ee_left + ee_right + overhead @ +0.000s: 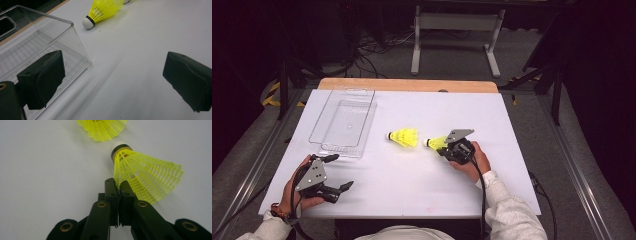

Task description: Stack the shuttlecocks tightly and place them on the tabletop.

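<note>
Your right tongs (119,185) pinch the skirt edge of a yellow shuttlecock (145,173) lying on the white desk (412,180), cork toward a second shuttlecock (403,136) just beside it. Your left tongs (338,172) rest spread wide near the clear tray (343,122).

On the table (412,185), the right gripper (443,148) sits right of centre with its jaws pinched on the skirt edge of one shuttlecock (435,142), which lies just ahead and to the left of it. A second shuttlecock (403,136) lies further left of that gripper, close beside the first, both with their caps pointing left. The left gripper (338,172) is near the table's front left corner, jaws apart. A tray (343,122) lies just beyond it, reaching toward the far edge.
</note>
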Demonstrator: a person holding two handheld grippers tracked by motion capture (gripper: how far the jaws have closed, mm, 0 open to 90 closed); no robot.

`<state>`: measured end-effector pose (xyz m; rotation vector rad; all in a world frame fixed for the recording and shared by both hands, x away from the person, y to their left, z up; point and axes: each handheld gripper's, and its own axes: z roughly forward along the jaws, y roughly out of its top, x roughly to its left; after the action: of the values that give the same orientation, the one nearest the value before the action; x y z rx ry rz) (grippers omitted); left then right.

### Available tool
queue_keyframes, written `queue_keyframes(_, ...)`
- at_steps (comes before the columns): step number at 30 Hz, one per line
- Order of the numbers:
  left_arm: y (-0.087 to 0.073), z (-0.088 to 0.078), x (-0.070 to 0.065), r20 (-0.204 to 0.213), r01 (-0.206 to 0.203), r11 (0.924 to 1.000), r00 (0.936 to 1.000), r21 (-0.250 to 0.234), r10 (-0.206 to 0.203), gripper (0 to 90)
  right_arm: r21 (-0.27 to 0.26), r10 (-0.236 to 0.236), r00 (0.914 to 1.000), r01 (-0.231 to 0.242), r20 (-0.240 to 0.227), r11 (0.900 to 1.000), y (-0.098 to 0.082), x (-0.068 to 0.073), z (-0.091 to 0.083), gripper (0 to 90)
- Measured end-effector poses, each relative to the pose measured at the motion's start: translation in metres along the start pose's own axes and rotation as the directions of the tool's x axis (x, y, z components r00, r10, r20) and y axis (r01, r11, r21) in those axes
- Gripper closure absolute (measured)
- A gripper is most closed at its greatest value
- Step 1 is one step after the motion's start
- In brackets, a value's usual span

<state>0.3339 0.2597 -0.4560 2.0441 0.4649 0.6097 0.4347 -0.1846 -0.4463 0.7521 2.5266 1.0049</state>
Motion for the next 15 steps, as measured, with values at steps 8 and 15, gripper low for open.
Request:
queue_keyframes(8, 0.0001, 0.0017, 0.0026, 0.007, 0.003, 1.0000, 1.0000, -0.003, -0.003, 5.2, -0.008, -0.010, 0.9998, 0.010, 0.019, 1.000, 0.0002, 0.0005, -0.0001, 90.0)
queue_keyframes(15, -0.0005, -0.0003, 0.0017, 0.002, -0.001, 1.0000, 1.0000, -0.002, 0.001, 5.2, -0.028, -0.021, 0.9993, 0.022, 0.032, 0.999, 0.0017, 0.0005, -0.0030, 90.0)
